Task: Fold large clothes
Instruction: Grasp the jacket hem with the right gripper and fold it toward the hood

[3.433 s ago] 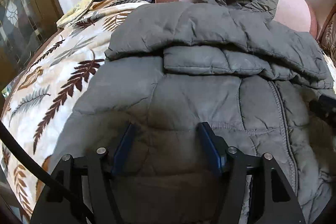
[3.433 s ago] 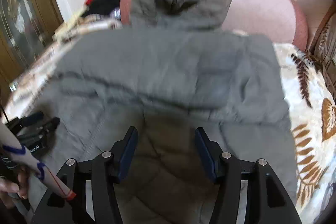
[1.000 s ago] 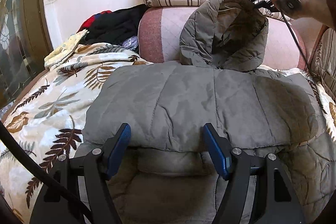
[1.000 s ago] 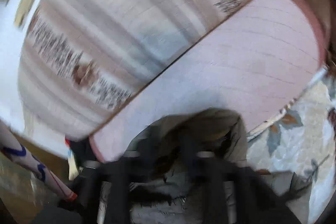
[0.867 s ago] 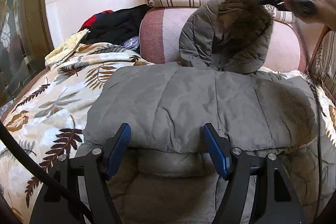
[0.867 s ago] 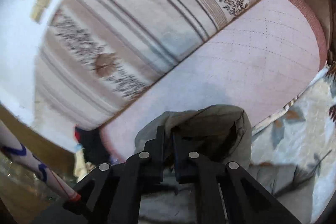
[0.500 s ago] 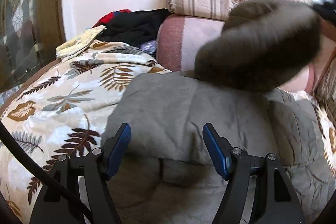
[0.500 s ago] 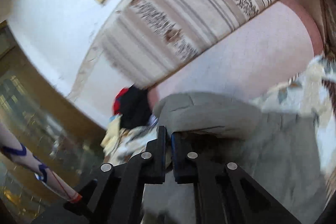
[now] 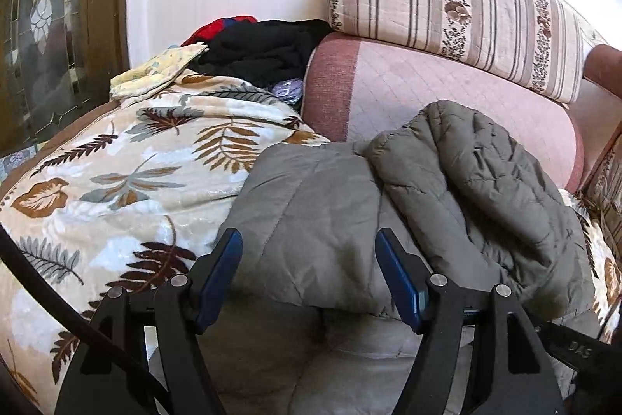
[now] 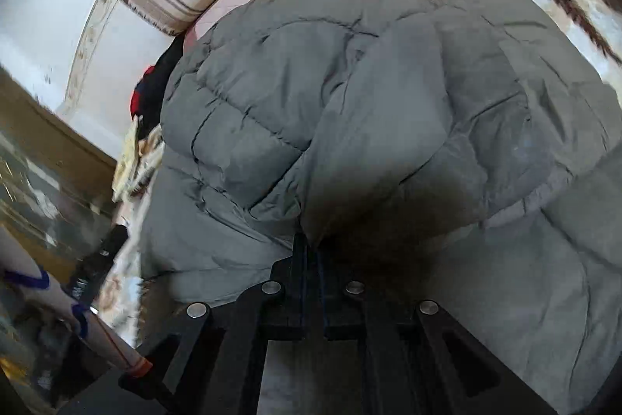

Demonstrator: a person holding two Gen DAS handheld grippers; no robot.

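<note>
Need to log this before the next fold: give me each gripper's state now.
Left gripper: open, holding nothing, above the grey jacket.
Right gripper: shut on the edge of the jacket's hood.

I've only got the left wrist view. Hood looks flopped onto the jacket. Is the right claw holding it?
Observer: Yes. The right claw is shut on the hood, pinching its edge.
Operator: Is the left claw visible from that side?
Observer: Partly: a dark body at the frame's left edge, over the leaf-print blanket.
Operator: Is the hood lying flat?
Observer: No, it bulges up in puffy folds over the jacket.
</note>
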